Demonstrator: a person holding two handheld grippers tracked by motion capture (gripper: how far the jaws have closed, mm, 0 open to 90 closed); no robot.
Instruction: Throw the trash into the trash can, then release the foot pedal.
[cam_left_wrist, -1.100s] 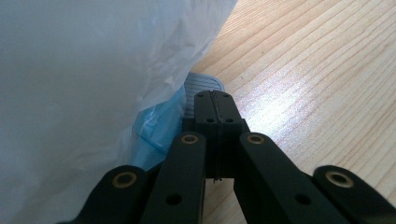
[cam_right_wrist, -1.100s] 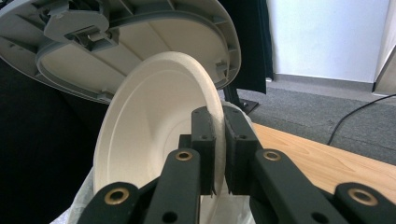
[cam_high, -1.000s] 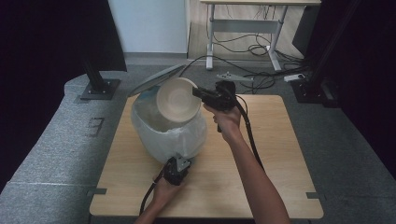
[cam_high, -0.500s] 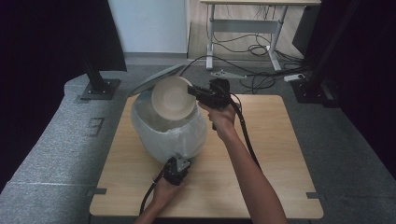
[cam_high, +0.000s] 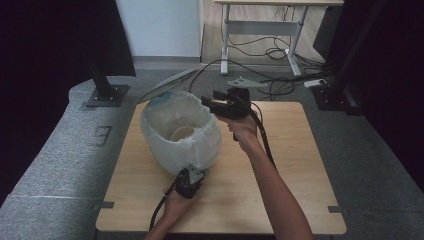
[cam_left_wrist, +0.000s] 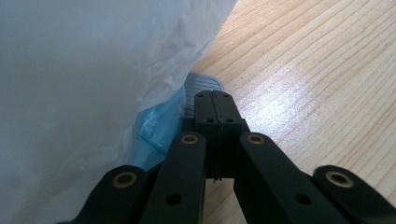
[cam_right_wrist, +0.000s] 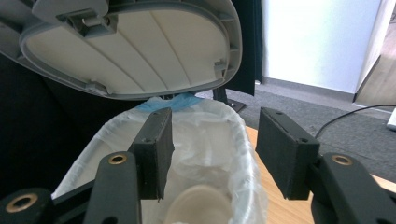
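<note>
My 2 grippers are black: the left gripper (cam_high: 190, 181) has dull black jaws with brass-coloured rivets in the left gripper view, and the right gripper (cam_high: 210, 104) has the same black arms, its pads a matt charcoal. On top of it sits a plain grey plate (cam_high: 246, 82). The bin (cam_high: 165, 97) shows pale blue at its rim, and its liner bag (cam_high: 200, 145) is a translucent milky white. The lid (cam_right_wrist: 135, 46) is grey outside and cream inside, with faint ribs. A cup (cam_high: 182, 134) inside looks beige. The table (cam_high: 300, 165) is light wood with fine straight grain, and the floor (cam_high: 60, 150) is speckled grey.
</note>
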